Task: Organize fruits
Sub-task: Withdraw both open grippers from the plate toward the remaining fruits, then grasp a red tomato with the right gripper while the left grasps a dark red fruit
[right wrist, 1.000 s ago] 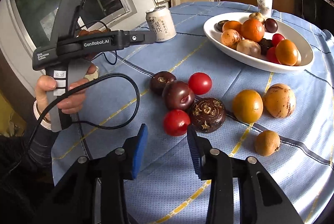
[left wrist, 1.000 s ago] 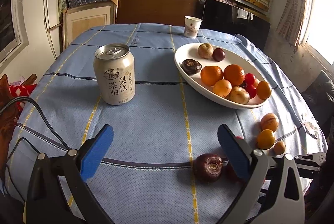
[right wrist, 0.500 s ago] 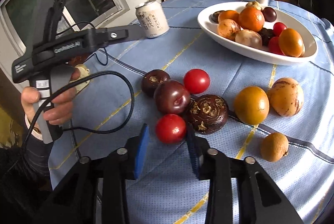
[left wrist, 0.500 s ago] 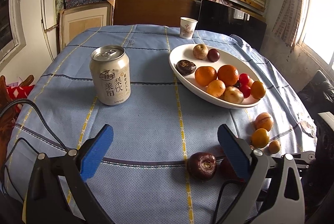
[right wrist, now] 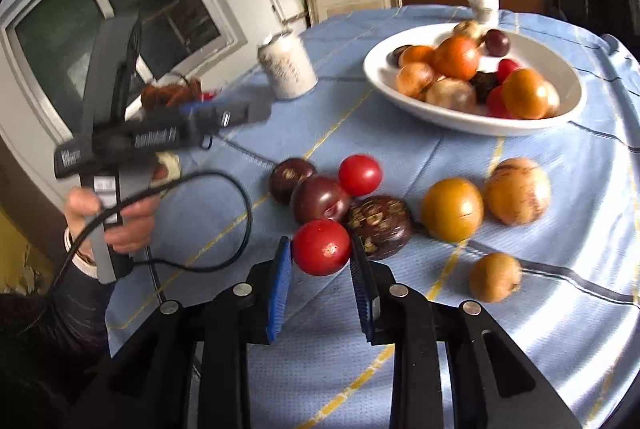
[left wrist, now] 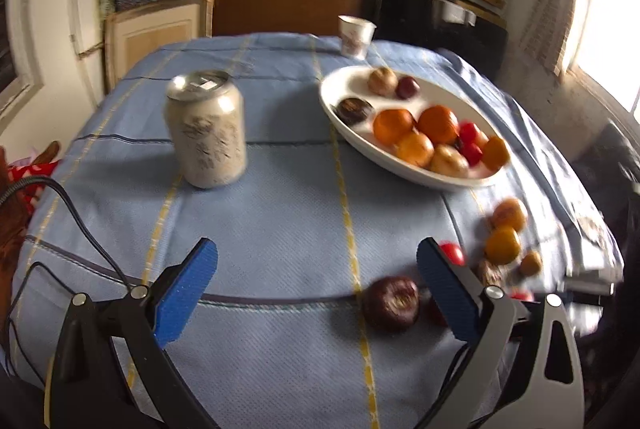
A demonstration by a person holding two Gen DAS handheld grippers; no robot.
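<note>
Here the right gripper [right wrist: 321, 261] holds a red tomato [right wrist: 321, 247] between its blue pads, jaws drawn narrow against its sides; just behind it, touching or nearly so, lie a dark patterned fruit [right wrist: 379, 225], a dark plum [right wrist: 320, 199], a second red tomato [right wrist: 359, 175] and another dark fruit [right wrist: 290, 177]; to their right on the blue-clothed worktop [right wrist: 580, 309] sit a small tan fruit [right wrist: 495, 277], an orange fruit [right wrist: 452, 209] and a mottled orange one [right wrist: 518, 191]; farther back the white bowl [right wrist: 460, 117] holds a heap of mixed fruit; the drinks can [right wrist: 287, 66] stands left of it, the paper cup [right wrist: 482, 3] beyond; the left gripper [left wrist: 316, 291] hangs wide apart over bare cloth, holding nothing.
</note>
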